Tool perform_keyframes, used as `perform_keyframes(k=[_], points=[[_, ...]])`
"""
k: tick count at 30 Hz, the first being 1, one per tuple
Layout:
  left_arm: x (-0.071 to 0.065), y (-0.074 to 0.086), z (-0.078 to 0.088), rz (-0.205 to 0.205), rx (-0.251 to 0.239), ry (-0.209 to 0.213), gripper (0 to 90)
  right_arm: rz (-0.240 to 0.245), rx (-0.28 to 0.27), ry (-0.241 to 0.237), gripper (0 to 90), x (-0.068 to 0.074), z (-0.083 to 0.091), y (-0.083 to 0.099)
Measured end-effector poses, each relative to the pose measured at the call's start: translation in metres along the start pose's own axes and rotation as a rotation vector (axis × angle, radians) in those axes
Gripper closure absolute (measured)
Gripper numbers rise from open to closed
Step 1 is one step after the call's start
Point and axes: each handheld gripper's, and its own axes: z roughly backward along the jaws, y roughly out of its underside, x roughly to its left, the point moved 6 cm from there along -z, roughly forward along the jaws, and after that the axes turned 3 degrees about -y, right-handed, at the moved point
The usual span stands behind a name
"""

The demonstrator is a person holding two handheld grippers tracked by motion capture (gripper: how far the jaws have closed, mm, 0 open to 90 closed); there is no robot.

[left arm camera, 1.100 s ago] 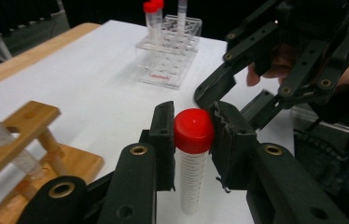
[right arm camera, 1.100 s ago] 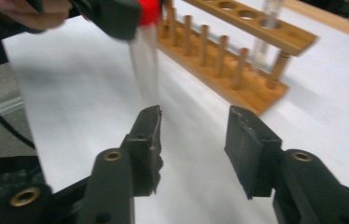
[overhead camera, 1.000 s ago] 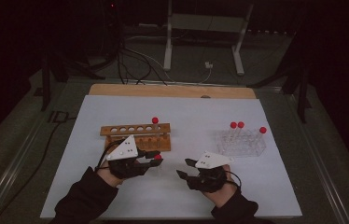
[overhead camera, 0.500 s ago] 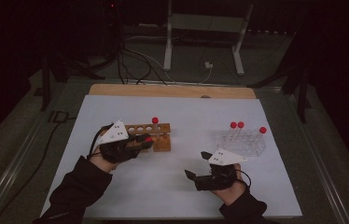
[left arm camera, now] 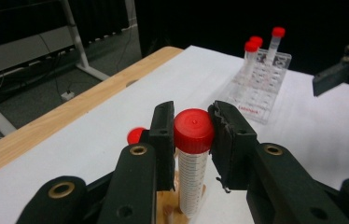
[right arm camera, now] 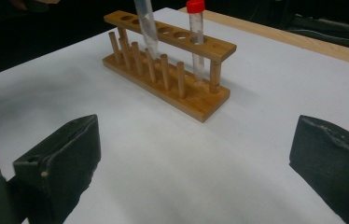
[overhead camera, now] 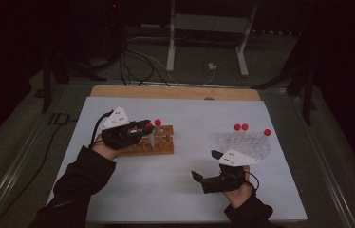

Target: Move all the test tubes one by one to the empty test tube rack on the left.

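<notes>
My left gripper [overhead camera: 143,128] is shut on the red cap of a clear graduated tube [left arm camera: 192,163], holding it at the wooden rack [overhead camera: 153,148]. In the right gripper view the tube [right arm camera: 147,32] leans a little, and its lower end reaches down through the rack's top rail [right arm camera: 172,84]. A second red-capped tube [overhead camera: 158,129] stands in the rack beside it. My right gripper [overhead camera: 205,165] rests low over the white sheet at the front right. Its jaws have just been opening and stand wide with nothing between them [right arm camera: 196,158].
A clear plastic rack [overhead camera: 247,146] at the right holds three red-capped tubes [overhead camera: 238,128]. The white sheet [overhead camera: 175,190] covers a wooden board whose far edge [overhead camera: 175,92] shows. Beyond it are cables and stand legs on a dark floor.
My left gripper has carried the tube away from the middle of the sheet, up and back to the wooden rack. My right gripper's jaws have spread wide and the hand has drifted right.
</notes>
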Motion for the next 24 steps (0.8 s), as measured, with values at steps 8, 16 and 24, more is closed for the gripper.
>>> perform_keyframes(k=[8, 16, 24], points=[[0.012, -0.013, -0.004, -0.019, -0.009, -0.051, 72.0, -0.003, -0.005, -0.006, 0.0, 0.000, 0.000, 0.000], [0.026, -0.024, -0.011, -0.007, -0.029, -0.104, 71.9, -0.003, -0.017, 0.004, 0.0, -0.002, 0.002, -0.001], [0.033, -0.017, -0.023, -0.008, 0.001, -0.137, 71.9, -0.005, -0.033, 0.000, 0.0, -0.003, 0.004, -0.003]])
